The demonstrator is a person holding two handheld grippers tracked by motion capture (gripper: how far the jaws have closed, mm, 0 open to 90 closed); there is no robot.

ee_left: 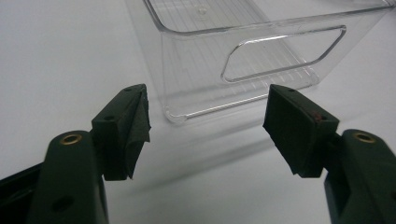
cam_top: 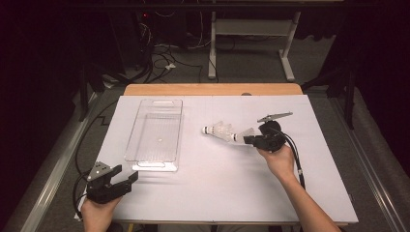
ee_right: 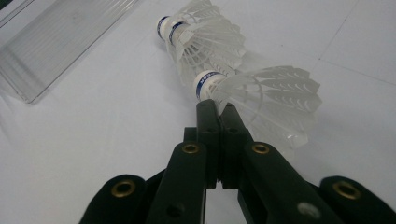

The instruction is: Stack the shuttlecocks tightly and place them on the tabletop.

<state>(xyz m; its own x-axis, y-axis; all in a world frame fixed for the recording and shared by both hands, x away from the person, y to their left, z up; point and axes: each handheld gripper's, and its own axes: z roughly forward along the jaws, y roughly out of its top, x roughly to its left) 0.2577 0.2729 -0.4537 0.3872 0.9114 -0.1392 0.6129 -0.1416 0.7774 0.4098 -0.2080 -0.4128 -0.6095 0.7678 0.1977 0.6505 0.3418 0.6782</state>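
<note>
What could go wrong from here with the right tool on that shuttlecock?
1. The right tool is shut on the feather edge of the nearest shuttlecock, a thin grip that may slip or crush feathers.
2. That shuttlecock seems nested against the other shuttlecocks; lifting may drag them along.
3. The bin sits well to the left, so a loose grip could drop it on the way.

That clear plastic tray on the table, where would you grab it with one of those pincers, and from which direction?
Probably by the near short end of the tray, coming from the person's side. That end wall stands upright and thin, with a handle slot cut through it, so one jaw could go inside and one outside. The left gripper already faces it, jaws open.
</note>
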